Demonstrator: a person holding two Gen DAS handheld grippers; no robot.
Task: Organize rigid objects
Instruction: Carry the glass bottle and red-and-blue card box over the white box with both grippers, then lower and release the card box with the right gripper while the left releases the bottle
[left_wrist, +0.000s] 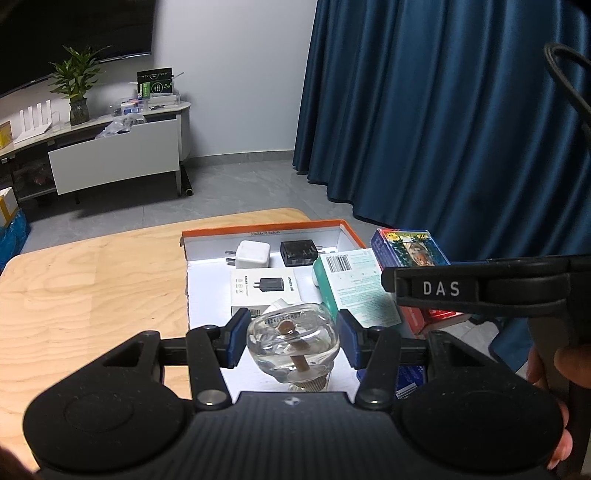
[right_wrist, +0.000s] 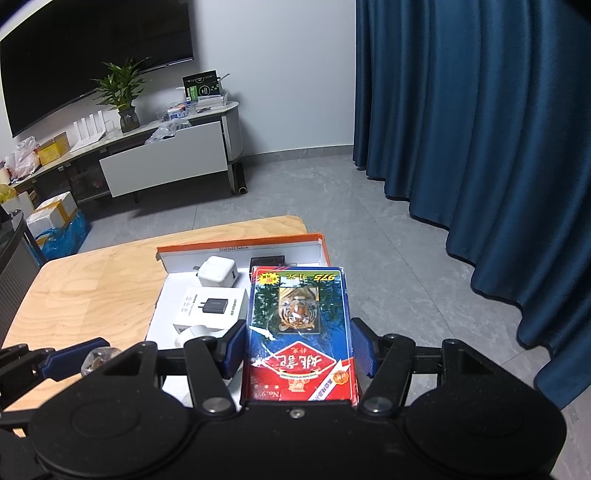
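Note:
My left gripper (left_wrist: 292, 339) is shut on a clear glass bottle (left_wrist: 291, 341) and holds it above the near part of an open white box with an orange rim (left_wrist: 258, 227). The box holds a white charger (left_wrist: 252, 254), a black charger (left_wrist: 298, 253), a white charger carton (left_wrist: 264, 290) and a teal carton (left_wrist: 360, 288). My right gripper (right_wrist: 300, 347) is shut on a blue and red card box with a tiger picture (right_wrist: 299, 332), held over the box's right side (right_wrist: 321, 243). That card box also shows in the left wrist view (left_wrist: 408, 247).
The box sits on a light wooden table (left_wrist: 92, 288) whose far edge is rounded. Blue curtains (left_wrist: 443, 110) hang at the right. A TV cabinet (left_wrist: 110, 155) with a plant stands across the grey floor.

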